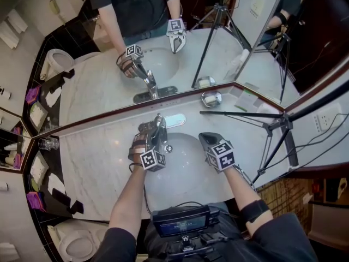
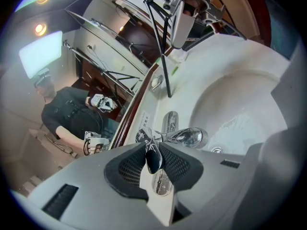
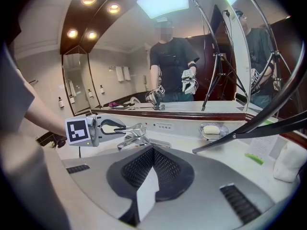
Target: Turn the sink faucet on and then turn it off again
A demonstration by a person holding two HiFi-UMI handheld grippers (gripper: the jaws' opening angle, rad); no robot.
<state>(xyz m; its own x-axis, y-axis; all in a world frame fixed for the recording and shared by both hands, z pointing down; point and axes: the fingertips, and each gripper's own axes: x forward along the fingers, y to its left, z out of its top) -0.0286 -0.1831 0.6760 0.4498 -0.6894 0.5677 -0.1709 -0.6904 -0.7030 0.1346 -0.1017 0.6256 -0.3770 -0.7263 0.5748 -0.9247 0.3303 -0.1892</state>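
Left gripper view: my left tongs (image 2: 152, 147) are clamped, as far as I can tell, on the shiny chrome faucet lever (image 2: 154, 163). The lever points lengthwise back at them from behind the white oval sink basin (image 2: 249, 104). My right tongs (image 3: 153, 149), closed and empty, hover farther off.
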